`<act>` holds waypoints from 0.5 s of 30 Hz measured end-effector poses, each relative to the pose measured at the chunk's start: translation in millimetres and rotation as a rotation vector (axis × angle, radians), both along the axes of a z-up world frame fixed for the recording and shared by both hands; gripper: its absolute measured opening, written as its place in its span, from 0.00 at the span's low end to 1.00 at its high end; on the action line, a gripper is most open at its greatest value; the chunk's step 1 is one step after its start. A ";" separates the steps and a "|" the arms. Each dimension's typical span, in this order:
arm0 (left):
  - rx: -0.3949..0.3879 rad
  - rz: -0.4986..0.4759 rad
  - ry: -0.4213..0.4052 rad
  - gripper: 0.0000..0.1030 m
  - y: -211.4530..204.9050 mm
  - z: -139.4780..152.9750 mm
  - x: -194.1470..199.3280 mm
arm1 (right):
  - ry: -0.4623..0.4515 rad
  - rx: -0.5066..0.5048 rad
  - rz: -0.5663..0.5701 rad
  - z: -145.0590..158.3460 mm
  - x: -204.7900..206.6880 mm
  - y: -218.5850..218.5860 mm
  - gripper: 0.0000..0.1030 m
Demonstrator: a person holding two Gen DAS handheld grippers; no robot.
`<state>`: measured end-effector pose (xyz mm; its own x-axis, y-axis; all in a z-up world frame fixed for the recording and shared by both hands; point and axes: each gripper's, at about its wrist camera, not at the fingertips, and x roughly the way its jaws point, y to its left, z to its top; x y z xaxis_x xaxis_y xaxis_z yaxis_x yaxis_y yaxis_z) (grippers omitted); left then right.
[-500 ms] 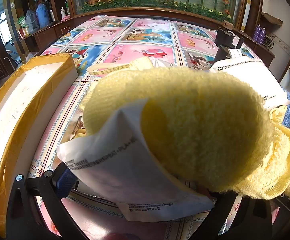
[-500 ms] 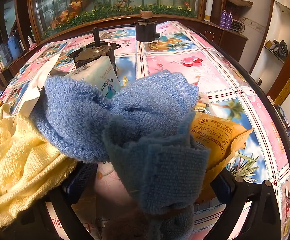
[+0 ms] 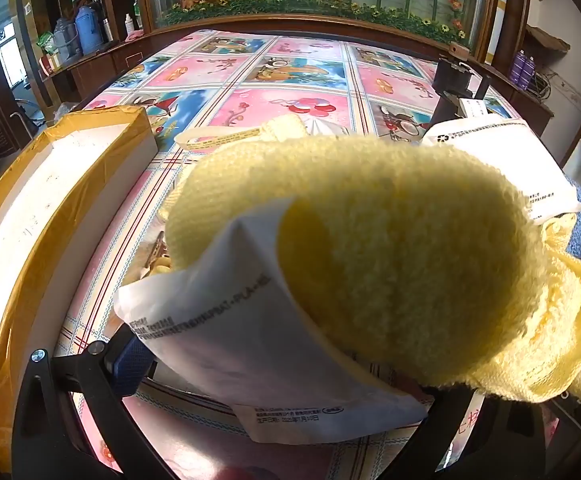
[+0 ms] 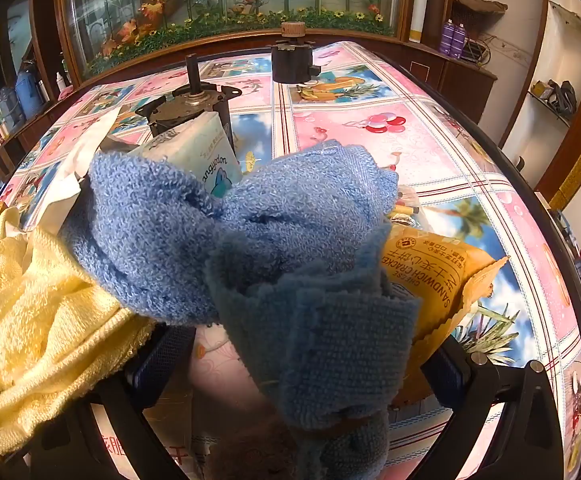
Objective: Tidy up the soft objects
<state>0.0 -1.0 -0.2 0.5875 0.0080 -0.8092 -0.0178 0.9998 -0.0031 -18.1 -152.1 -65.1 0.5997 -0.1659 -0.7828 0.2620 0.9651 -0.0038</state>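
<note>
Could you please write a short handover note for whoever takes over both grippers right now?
Left gripper: fingers spread wide around the yellow towel and a white plastic bag; no grip confirmed.
Right gripper: fingers wide apart, the blue towel bunched between them and drooping toward the camera; grip unclear.
An orange sandwich cracker packet lies beside the blue towel, and a tissue pack behind it.
An open cardboard box stands at the left on the tablecloth.
Done: nothing sorted visibly. Left: likely separate the towels from the packaging and put them away.
</note>
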 end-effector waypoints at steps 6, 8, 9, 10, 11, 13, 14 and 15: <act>-0.001 -0.060 0.022 1.00 0.6 0.4 -0.8 | 0.000 -0.001 -0.001 -0.1 0.5 0.5 1.00; -0.002 -0.076 0.040 1.00 1.9 2.3 -5.8 | 0.000 -0.003 0.000 -0.2 0.9 0.8 1.00; -0.001 -0.073 0.045 1.00 2.8 2.9 -8.3 | 0.000 -0.001 -0.002 -0.3 0.9 0.8 1.00; 0.000 -0.071 0.045 1.00 2.2 3.2 -12.2 | 0.000 0.001 -0.006 -0.4 0.7 0.7 1.00; 0.002 -0.071 0.050 1.00 1.9 3.1 -12.3 | 0.000 0.002 -0.013 -0.5 -0.2 1.0 1.00; 0.001 -0.071 0.050 1.00 3.4 2.3 -14.7 | 0.000 0.007 -0.007 -0.6 -3.1 1.8 1.00; 0.003 -0.071 0.049 1.00 2.6 2.1 -14.8 | 0.004 0.009 -0.002 -0.4 -4.4 1.4 1.00; 0.004 -0.071 0.048 1.00 1.6 1.9 -15.2 | 0.017 0.012 0.007 0.4 -6.8 0.2 1.00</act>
